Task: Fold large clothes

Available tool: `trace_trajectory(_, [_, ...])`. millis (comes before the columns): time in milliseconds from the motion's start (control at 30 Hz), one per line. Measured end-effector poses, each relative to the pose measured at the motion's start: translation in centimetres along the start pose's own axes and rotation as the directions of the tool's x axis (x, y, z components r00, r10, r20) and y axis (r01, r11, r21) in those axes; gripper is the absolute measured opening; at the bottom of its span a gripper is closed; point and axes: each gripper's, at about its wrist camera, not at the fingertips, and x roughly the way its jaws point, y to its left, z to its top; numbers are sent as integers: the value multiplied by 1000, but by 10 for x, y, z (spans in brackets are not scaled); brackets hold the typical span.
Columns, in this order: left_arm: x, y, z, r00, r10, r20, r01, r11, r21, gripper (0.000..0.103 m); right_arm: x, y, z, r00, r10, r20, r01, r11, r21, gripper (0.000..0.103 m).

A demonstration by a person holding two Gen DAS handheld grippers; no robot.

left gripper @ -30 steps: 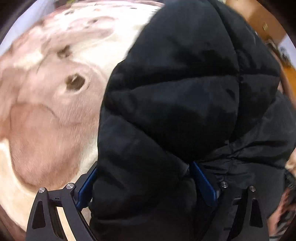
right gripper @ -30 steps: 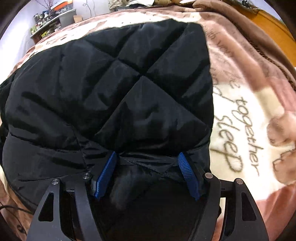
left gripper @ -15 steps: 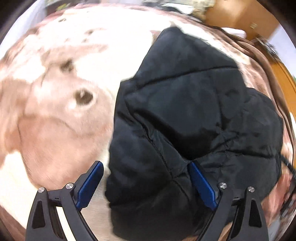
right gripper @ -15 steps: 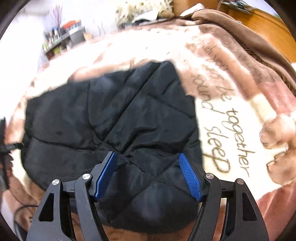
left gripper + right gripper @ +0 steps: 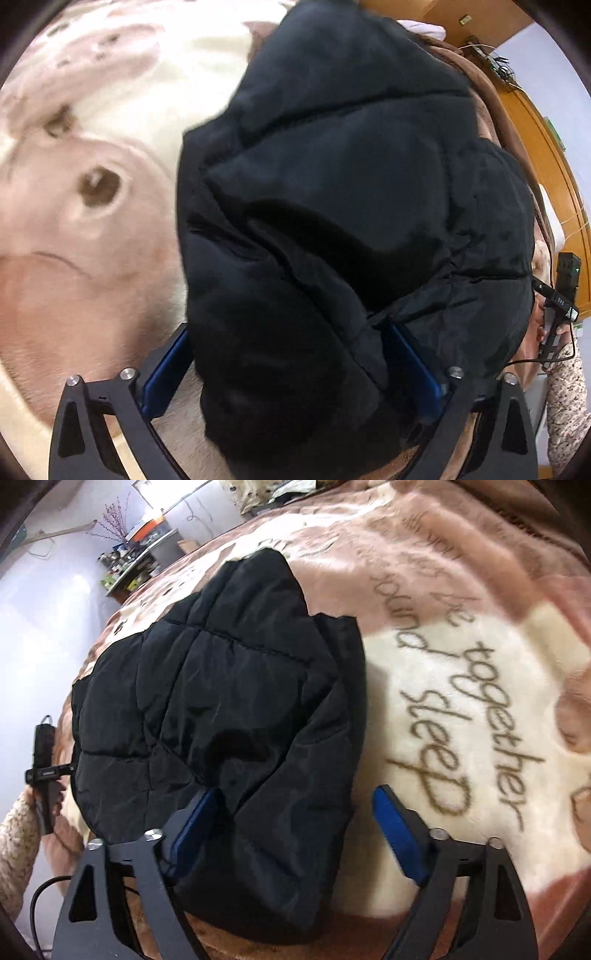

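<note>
A black quilted puffer jacket [image 5: 332,184] lies folded in a thick bundle on a pink and cream blanket [image 5: 74,295]. My left gripper [image 5: 286,328] straddles the bundle's near end; its jaws are opening and the padding bulges between the blue pads [image 5: 166,369] without being pinched. In the right wrist view the jacket [image 5: 221,709] lies left of centre. My right gripper [image 5: 295,792] is over its near right corner with the jaws opening. One pad [image 5: 395,834] stands clear over the blanket [image 5: 461,646] and the other sits against a fold.
A wooden bed frame [image 5: 546,155] runs along the far right. A cluttered shelf [image 5: 136,565] stands beyond the bed. A hand in a fuzzy sleeve [image 5: 18,834] holds the other gripper at the left edge, with a cable [image 5: 40,897] below it.
Both pairs of jaws have spread wider. The right one has let go of the jacket hem, and its far pad is now off the cloth. Both cameras have swung sideways along the bundle.
</note>
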Motion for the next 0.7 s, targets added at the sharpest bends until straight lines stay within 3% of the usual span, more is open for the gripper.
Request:
trace_trajectory(200, [22, -17, 13, 999, -26, -18, 27, 999, 33, 103, 32, -2, 13, 993, 104, -62, -106, 994, -25, 95])
trace_trajectory(400, [33, -18, 27, 998, -55, -34, 56, 998, 41, 103, 63, -14, 23, 973, 208, -102, -207, 978, 27, 96])
trace_trajectory(700, [49, -28, 50, 997, -59, -49, 61, 997, 41, 103, 78, -4, 24, 944, 284, -168, -289, 957, -4, 95])
